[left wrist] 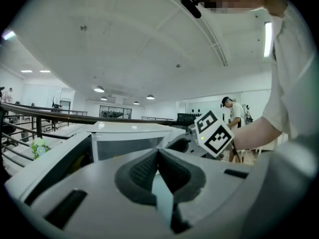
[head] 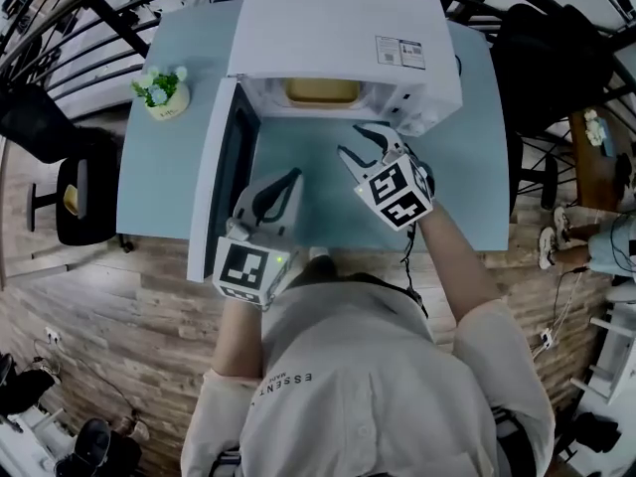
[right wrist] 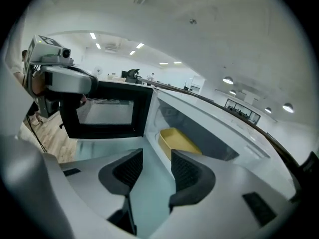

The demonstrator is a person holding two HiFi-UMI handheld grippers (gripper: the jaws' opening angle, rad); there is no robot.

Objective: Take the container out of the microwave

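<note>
Container [head: 322, 90] sits in microwave [head: 328, 28] on blue table [head: 169, 177]; left gripper [left wrist: 158, 152] fingers [left wrist: 142, 171] together, right gripper [right wrist: 157, 156] spread.

floor [head: 119, 296]: grey-brown wood planks
table [head: 169, 182]: pale blue top
railing [head: 89, 28]: black bars behind table
chair [head: 84, 202]: black, left of table
plant [head: 164, 90]: small pot, table's far-left corner
ceiling [left wrist: 124, 44]: white, round lights [left wrist: 99, 89] lit

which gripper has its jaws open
The right hand-held gripper: its jaws stand apart, empty, pointed at the yellow container in the microwave. The left hand-held gripper has its jaws together.
</note>
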